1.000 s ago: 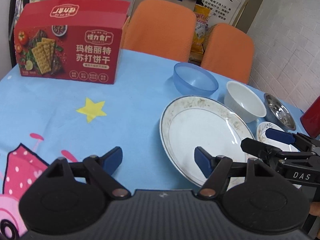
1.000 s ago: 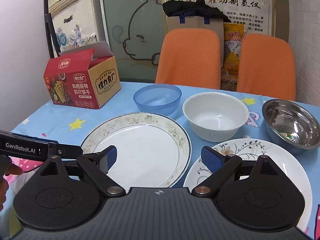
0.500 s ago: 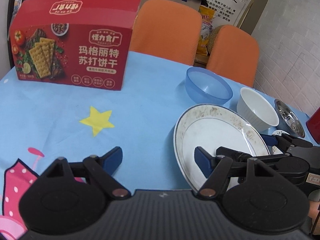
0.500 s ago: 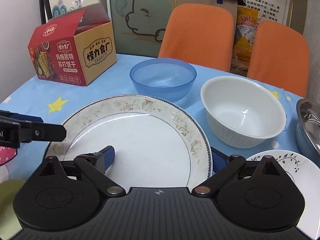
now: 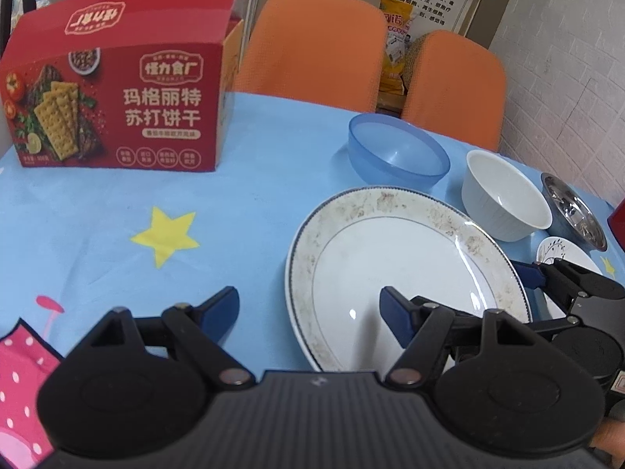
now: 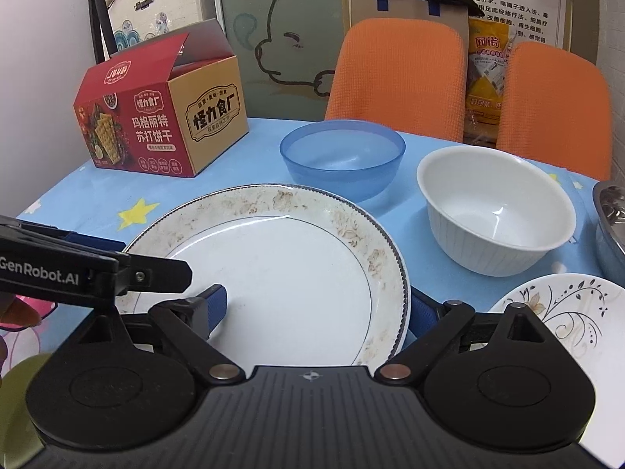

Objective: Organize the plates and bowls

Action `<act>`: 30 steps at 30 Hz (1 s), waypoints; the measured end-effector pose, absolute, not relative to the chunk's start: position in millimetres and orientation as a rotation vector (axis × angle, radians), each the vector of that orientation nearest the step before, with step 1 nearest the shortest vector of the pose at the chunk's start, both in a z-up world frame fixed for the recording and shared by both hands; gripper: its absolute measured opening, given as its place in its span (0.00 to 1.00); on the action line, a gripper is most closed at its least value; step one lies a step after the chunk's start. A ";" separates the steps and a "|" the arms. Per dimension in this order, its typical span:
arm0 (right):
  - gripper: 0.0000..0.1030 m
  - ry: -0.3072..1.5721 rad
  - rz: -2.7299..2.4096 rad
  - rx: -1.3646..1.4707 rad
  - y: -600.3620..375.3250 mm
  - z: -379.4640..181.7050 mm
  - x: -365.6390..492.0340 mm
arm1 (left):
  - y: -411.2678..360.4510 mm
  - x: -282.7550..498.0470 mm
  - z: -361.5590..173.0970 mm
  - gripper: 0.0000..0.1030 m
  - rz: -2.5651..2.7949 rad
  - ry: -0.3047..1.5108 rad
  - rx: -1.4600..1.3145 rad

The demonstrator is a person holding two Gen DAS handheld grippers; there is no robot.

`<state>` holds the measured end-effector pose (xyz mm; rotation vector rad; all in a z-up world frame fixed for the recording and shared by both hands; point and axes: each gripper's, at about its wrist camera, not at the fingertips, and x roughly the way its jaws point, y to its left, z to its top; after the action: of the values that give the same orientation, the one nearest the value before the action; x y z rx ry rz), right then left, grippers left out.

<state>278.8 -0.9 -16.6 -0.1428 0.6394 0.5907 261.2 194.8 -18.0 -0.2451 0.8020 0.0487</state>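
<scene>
Right up close, the right gripper (image 6: 316,308) has its fingers (image 6: 215,305) spread wide around the near right part of the large plate (image 6: 281,273): one blue pad sits over the plate's white centre, the other is tucked just outside and below its rim, nothing clamped. The left gripper (image 5: 310,310) is parted too, one finger over the bare blue worktop (image 5: 242,211), the other hanging over the plate's near inner area, gripping nothing. In the right wrist view its black arm reaches in over the plate's left rim.

The plate itself lies flat on the worktop, with a faded floral band and a thin dark edge. Just right of it, near the right gripper, lies the small patterned plate (image 6: 562,308) with black scrollwork.

A step farther back stand the white bowl (image 6: 496,207) and, to its left, the blue bowl (image 6: 343,160), both upright and just beyond the plate's far rim. The steel bowl (image 5: 572,211) sits at the right edge, beside the white one.

Farther left stands the red cracker box (image 6: 164,121), flap open. Beyond the worktop, two orange chairs (image 6: 398,70) back it all.
</scene>
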 end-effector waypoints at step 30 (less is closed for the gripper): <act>1.00 0.627 0.606 -0.170 5.9 -18.9 276.7 | 190.9 257.1 -21.4 0.69 0.081 0.788 -0.219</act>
<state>276.7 5.9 -18.9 -0.1701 0.6266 0.6056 257.1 190.9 -21.4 -0.2188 0.7880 0.0811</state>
